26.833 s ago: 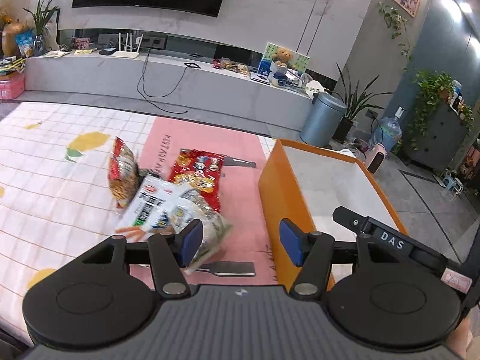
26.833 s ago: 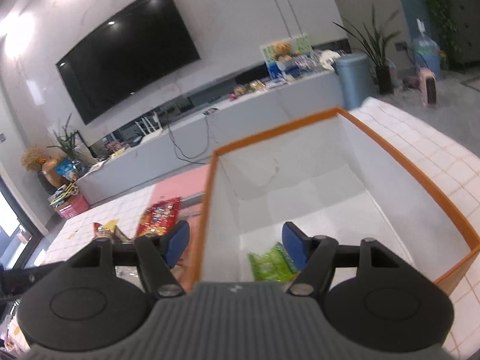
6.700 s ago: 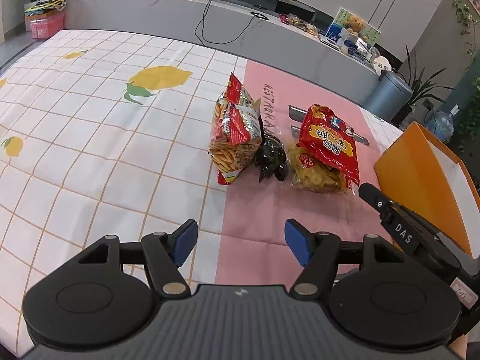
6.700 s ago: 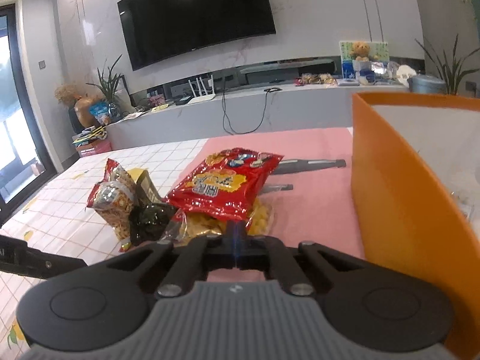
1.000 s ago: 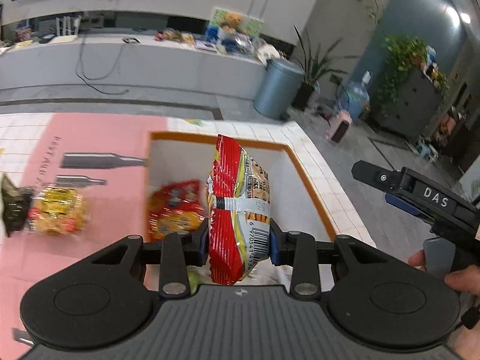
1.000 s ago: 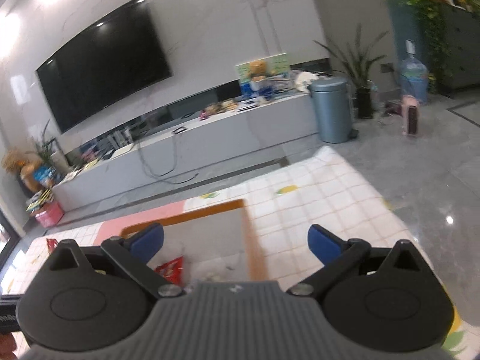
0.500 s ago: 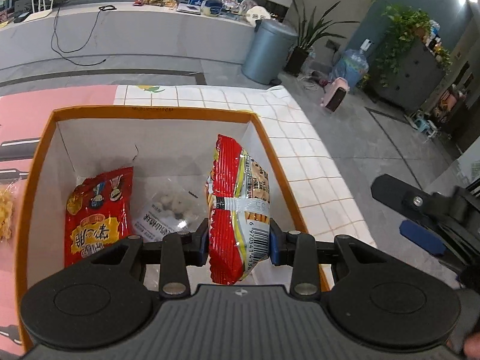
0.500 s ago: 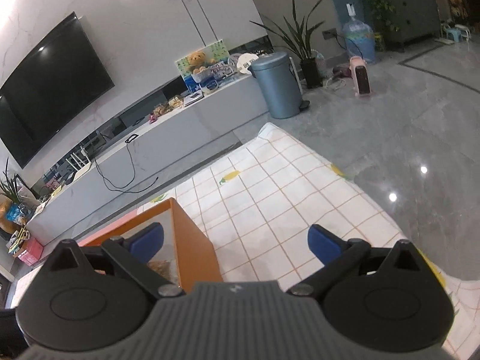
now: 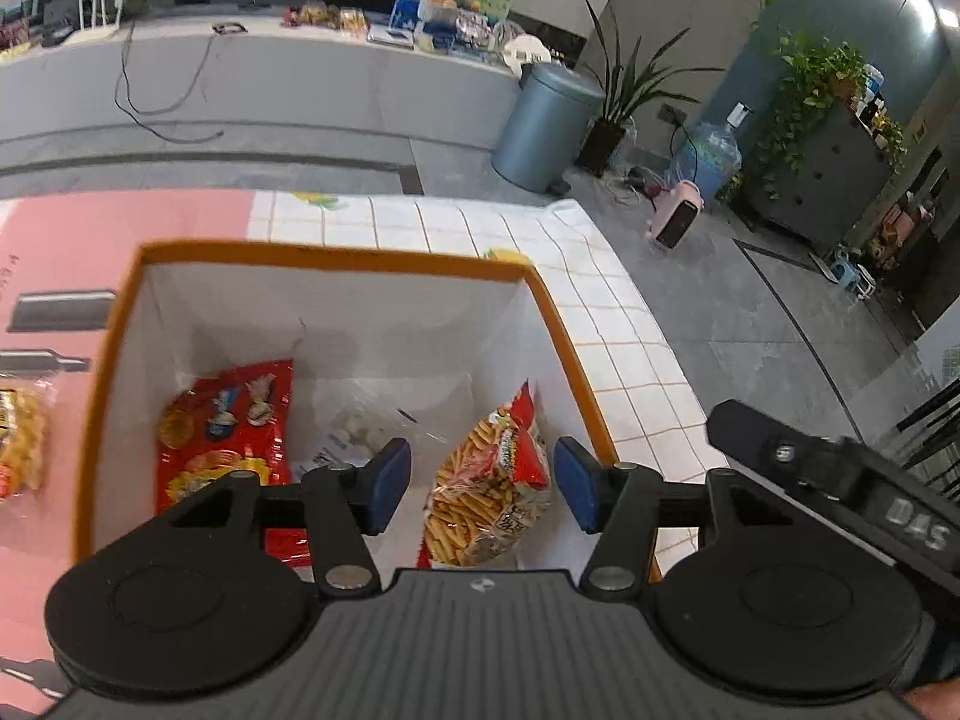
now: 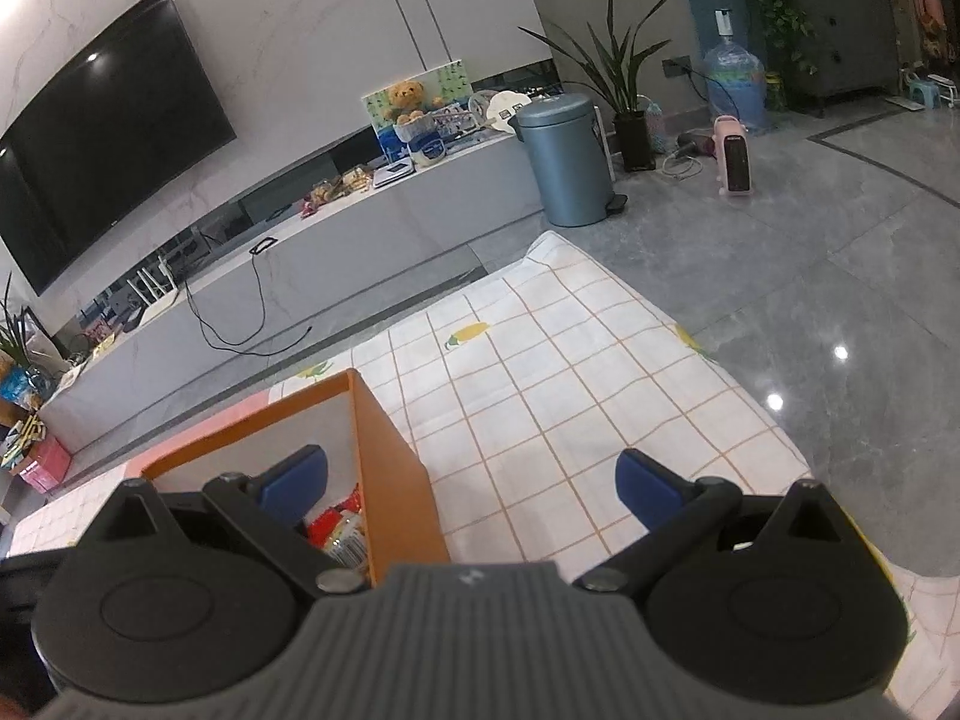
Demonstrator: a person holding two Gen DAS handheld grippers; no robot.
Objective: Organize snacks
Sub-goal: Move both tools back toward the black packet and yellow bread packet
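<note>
The bag of snack sticks (image 9: 489,492) lies inside the orange box (image 9: 336,254), toward its 3 o'clock wall, beside a red bag (image 9: 225,426) at 9 o'clock. The left gripper (image 9: 483,483) hovers above, fingers spread and empty; the right gripper (image 10: 468,477) is wide open too. Next, likely fetch the yellow snack (image 9: 21,444) left on the tabletop. "DAS" reads on the right gripper's body; packet print is illegible.

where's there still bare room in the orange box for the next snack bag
Inside the orange box, the far strip of white floor along the back wall is bare. Nearer, it is crowded: the red chip bag on the left, a clear packet in the middle, the stick-snack bag on the right below the open left gripper.
</note>
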